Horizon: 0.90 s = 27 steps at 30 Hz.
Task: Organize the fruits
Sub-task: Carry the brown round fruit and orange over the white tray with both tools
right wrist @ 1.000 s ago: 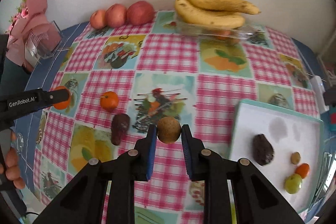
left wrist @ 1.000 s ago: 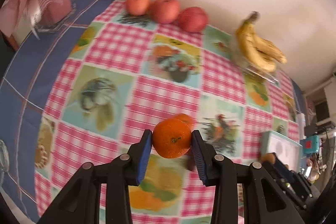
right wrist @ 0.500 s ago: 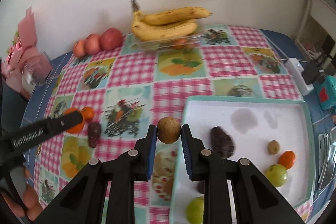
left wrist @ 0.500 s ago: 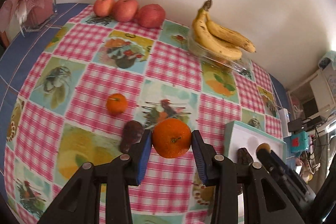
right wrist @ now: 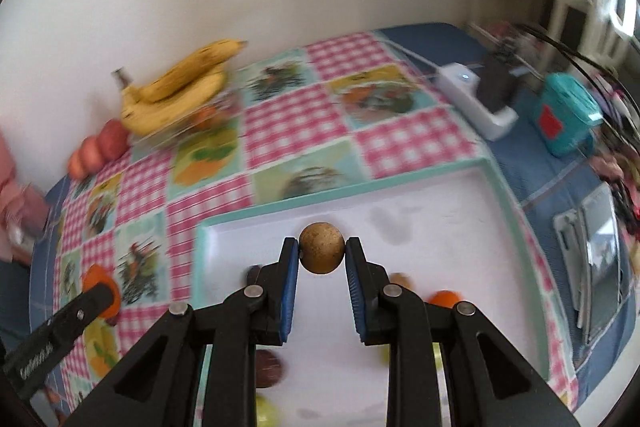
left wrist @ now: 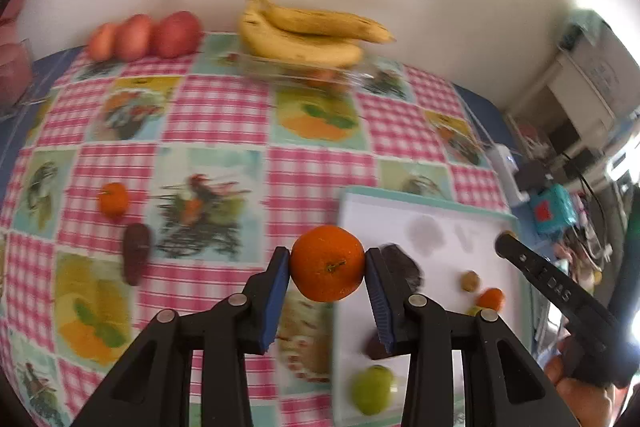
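Note:
My left gripper (left wrist: 327, 269) is shut on an orange tangerine (left wrist: 327, 267), held above the tablecloth at the left rim of the white tray (left wrist: 432, 219). My right gripper (right wrist: 322, 254) is shut on a small round brown fruit (right wrist: 322, 253), hanging over the white tray (right wrist: 440, 227). On the tray lie a dark fruit (left wrist: 404, 269), a small brown fruit (left wrist: 469, 281), a small orange one (left wrist: 491, 299) and a green one (left wrist: 373, 389). A second tangerine (left wrist: 114, 199) and a dark oblong fruit (left wrist: 136, 257) remain on the cloth at the left.
Bananas (left wrist: 304, 35) rest on a clear dish against the far wall, with three red apples (left wrist: 144, 37) to their left. A white power strip (right wrist: 476, 95) and a teal box (right wrist: 568, 113) sit beyond the tray's right side. The right gripper's arm (left wrist: 560, 299) crosses the tray's right edge.
Both grippers have swept to the right across the table with their fruits. The right one went from above the cloth to above the tray; the left one reached the tray's left rim.

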Each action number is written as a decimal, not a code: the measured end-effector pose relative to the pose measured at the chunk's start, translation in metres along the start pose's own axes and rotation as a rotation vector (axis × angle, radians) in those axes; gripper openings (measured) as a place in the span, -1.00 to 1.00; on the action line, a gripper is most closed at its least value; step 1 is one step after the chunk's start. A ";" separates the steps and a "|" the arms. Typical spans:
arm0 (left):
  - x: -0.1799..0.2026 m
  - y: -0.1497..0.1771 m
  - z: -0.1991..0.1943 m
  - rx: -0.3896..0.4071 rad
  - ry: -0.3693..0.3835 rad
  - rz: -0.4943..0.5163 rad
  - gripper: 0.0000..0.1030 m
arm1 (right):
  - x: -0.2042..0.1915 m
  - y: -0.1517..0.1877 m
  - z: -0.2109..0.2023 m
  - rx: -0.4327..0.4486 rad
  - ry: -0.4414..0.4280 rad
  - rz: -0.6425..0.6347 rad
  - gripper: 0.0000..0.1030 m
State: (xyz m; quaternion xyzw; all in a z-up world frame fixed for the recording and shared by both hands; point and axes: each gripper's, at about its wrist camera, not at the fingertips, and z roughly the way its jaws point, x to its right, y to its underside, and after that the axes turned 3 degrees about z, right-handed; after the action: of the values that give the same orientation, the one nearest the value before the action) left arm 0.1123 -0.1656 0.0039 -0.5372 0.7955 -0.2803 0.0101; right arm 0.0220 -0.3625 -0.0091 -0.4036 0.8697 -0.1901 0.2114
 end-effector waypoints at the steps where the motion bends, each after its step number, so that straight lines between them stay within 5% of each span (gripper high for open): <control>1: 0.005 0.001 0.002 -0.005 0.011 0.009 -0.21 | 0.007 -0.001 0.000 0.000 0.003 0.015 -0.52; 10: 0.041 0.001 0.030 -0.011 0.056 0.088 -0.21 | 0.048 -0.007 -0.003 0.021 -0.001 0.087 -0.52; 27: 0.043 -0.011 0.085 -0.051 0.033 0.108 -0.21 | 0.045 -0.011 0.040 -0.024 0.016 0.042 -0.52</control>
State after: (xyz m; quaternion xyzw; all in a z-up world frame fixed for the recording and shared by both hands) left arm 0.1301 -0.2424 -0.0507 -0.4887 0.8304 -0.2677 -0.0015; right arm 0.0234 -0.4109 -0.0463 -0.3862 0.8818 -0.1785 0.2034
